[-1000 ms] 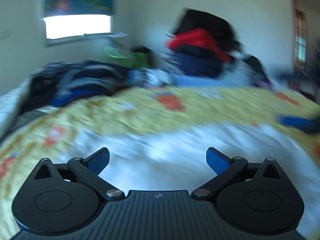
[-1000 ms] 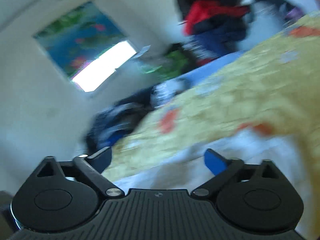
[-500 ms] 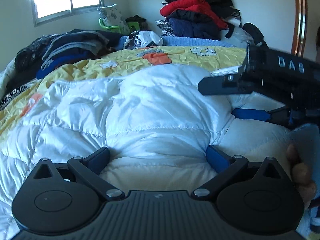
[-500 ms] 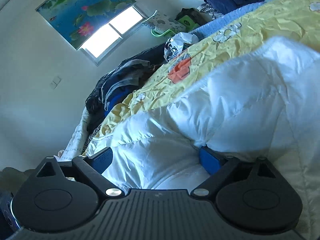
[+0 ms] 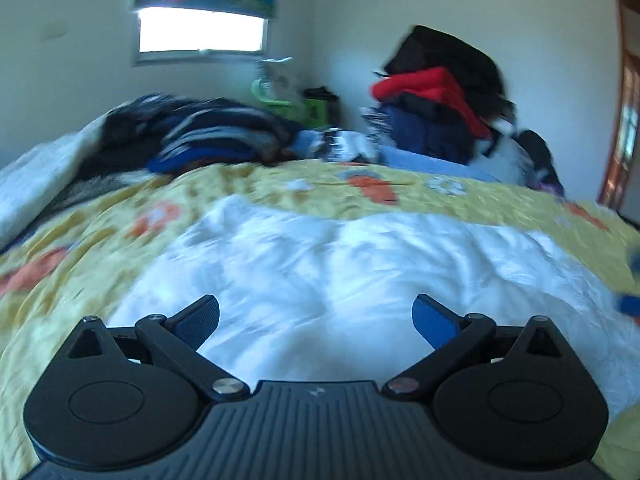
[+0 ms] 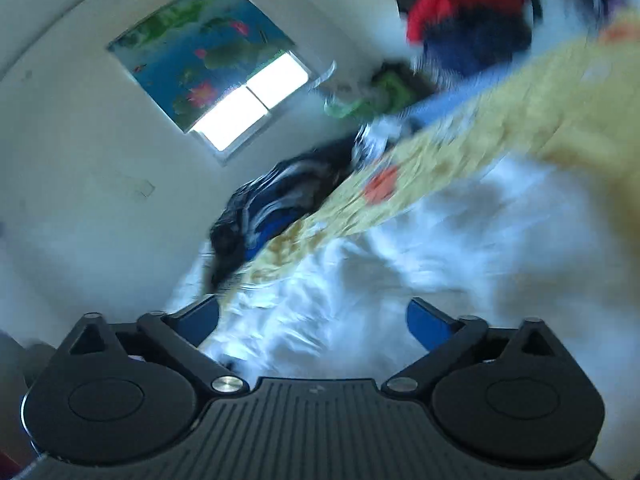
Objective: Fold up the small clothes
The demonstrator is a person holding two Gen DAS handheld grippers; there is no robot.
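A white padded jacket (image 5: 360, 264) lies spread on the yellow bed cover (image 5: 120, 216), blurred by motion. My left gripper (image 5: 316, 312) hovers over its near edge, fingers wide apart and touching nothing. In the right wrist view the picture is tilted. The same white jacket (image 6: 400, 248) lies below and ahead of my right gripper (image 6: 312, 314). Its jaws are opening, the white cloth shows in the gap between them, and the pads do not press on it. A blue scrap at the right edge of the left wrist view may be a right finger (image 5: 629, 305).
A heap of dark striped clothes (image 5: 208, 136) lies at the far left of the bed. A tall stack of red, black and navy garments (image 5: 436, 100) stands against the back wall. A window (image 5: 200, 36) is behind, and a wooden door (image 5: 624, 120) at the right.
Half a second ago both grippers sat low against the white jacket, its padding bulging between the fingers. Both have since drawn back from it, and the right gripper's body has left the left wrist view.
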